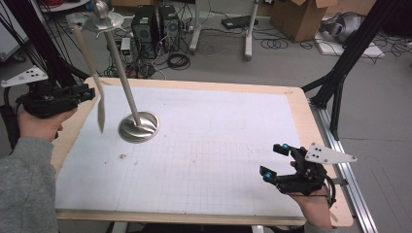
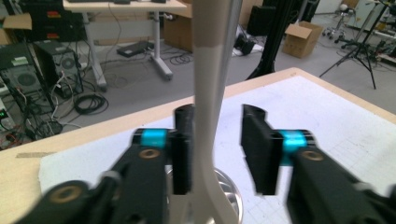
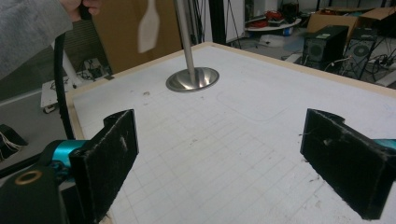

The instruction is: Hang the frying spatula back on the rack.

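A steel stand (image 1: 139, 127) with a round base and a tall slanted pole stands on the white gridded sheet at the table's left. A long white spatula (image 1: 99, 104) hangs from its top, blade down. My left gripper (image 1: 90, 92), held level in a hand at the table's left edge, has the spatula's handle (image 2: 205, 93) between its jaws. The left pad lies against the handle, the right pad stands apart from it, so the gripper is open. My right gripper (image 1: 273, 161) rests open and empty near the front right, facing the stand (image 3: 192, 79) and the spatula blade (image 3: 148, 25).
The wooden table (image 1: 301, 104) carries the white sheet. An aluminium rail (image 1: 347, 167) runs along its right side. Black tripod legs (image 1: 335, 82) stand at the back right. Computer towers (image 1: 155, 24), cables and a cardboard box (image 1: 299, 17) are on the floor beyond.
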A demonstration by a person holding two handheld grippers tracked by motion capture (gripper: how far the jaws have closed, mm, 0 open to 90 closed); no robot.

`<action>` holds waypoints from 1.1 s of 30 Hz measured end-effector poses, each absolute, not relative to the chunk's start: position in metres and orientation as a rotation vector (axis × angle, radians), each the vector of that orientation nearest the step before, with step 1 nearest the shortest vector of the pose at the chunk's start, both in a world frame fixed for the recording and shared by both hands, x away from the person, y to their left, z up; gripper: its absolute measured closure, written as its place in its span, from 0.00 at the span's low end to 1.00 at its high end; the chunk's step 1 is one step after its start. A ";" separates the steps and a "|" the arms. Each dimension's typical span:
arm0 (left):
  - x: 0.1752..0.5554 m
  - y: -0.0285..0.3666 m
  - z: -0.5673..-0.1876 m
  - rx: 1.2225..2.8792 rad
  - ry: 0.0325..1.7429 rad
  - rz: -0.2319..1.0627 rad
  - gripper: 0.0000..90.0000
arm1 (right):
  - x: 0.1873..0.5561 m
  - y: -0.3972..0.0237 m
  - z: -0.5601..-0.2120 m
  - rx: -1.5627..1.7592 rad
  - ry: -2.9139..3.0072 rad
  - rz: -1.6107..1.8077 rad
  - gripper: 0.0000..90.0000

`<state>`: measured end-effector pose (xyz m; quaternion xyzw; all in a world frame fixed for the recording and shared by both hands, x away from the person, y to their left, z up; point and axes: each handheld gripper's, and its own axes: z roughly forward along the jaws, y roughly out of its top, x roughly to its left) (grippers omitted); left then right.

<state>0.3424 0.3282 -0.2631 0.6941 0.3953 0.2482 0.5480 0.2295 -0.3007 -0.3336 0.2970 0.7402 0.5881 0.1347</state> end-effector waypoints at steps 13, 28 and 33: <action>0.317 0.320 -0.269 1.652 0.933 0.611 0.12 | 0.233 -0.296 -0.335 0.855 2.158 1.701 0.11; 0.250 0.302 -0.275 1.618 0.863 0.673 0.07 | 0.239 -0.284 -0.329 0.788 2.166 1.724 0.11; 0.230 0.298 -0.283 1.598 0.871 0.686 0.07 | 0.240 -0.283 -0.326 0.775 2.153 1.733 0.11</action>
